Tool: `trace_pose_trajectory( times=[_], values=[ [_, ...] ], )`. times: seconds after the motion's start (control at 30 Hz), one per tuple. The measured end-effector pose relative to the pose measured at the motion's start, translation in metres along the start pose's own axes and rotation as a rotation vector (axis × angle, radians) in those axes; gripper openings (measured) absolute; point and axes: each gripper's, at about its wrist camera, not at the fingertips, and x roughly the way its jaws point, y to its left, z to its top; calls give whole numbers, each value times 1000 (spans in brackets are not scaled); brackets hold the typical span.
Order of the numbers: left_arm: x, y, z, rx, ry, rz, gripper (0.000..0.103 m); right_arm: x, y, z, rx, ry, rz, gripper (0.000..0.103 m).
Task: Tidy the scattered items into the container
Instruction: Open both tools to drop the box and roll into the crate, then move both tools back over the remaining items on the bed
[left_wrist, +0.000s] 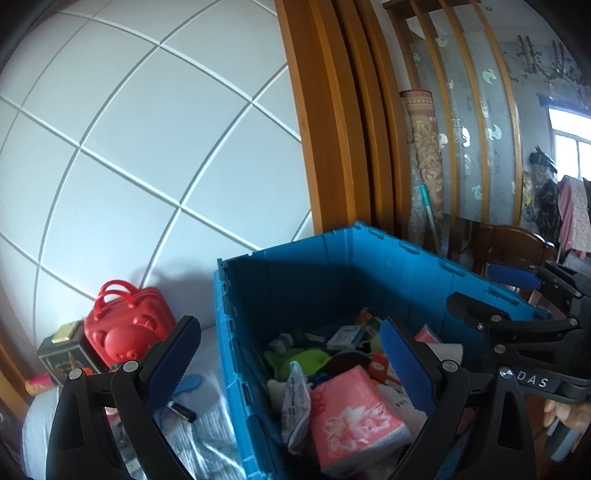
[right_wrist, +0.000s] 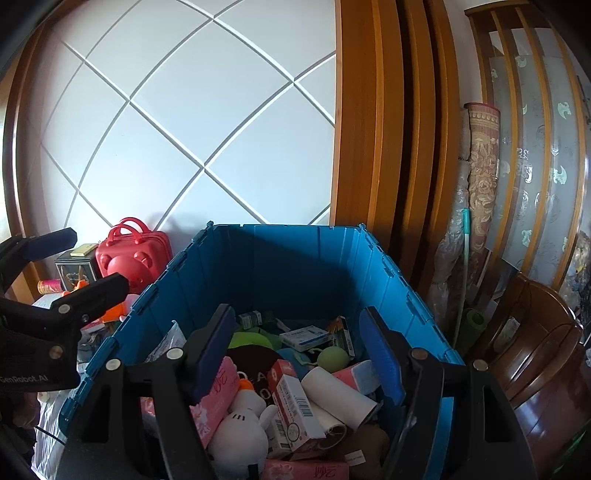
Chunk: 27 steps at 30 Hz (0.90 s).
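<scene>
Black two-finger left gripper (left_wrist: 291, 363) with blue ribbed pads fills the bottom of the left wrist view, jaws spread wide and holding nothing, one finger outside the near left wall of the container and the other above its contents. Likewise the black right gripper (right_wrist: 299, 350) with blue pads hangs over the container, jaws apart and empty.

Largest here is the blue plastic folding crate (right_wrist: 295, 266), standing on a pale striped cloth (left_wrist: 207, 439) against a white tiled wall (left_wrist: 147, 147), beside an orange-brown wooden door frame (right_wrist: 369, 147). Inside the crate lie a pink flowered tissue pack (left_wrist: 354, 413), a white plush toy (right_wrist: 240, 432), a white paper roll (right_wrist: 336, 398), a red and white carton with a barcode (right_wrist: 295, 410), a blue and white medicine box (right_wrist: 304, 338) and a green ball (right_wrist: 332, 358).

Outside, left of the crate, a red bear-faced toy suitcase (left_wrist: 125, 328) stands by the wall, a dark square tin (left_wrist: 64, 356) just beside it. A black marker (left_wrist: 183, 410) lies on the cloth near the crate wall.
</scene>
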Motion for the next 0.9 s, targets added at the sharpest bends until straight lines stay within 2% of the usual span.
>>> trace_pose_trajectory(
  times=[0.17,0.3,0.43,0.57,0.9],
  values=[
    [-22,28,-24,-41,-5,52,99,-13,25,-6,-7,-12,16,70],
    [-45,63,-41,-80,-17,88,99,-27,52,-8,-28,-35,29,78],
    [-71,112,-66,-111,-20,143,99,-42,102,-2,-62,-75,76,79],
    [-90,169,-102,-137,17,208,99,-52,162,1,-108,-97,142,79],
    [-129,305,-202,-173,134,348,99,-19,317,-32,-131,24,320,79]
  ],
)
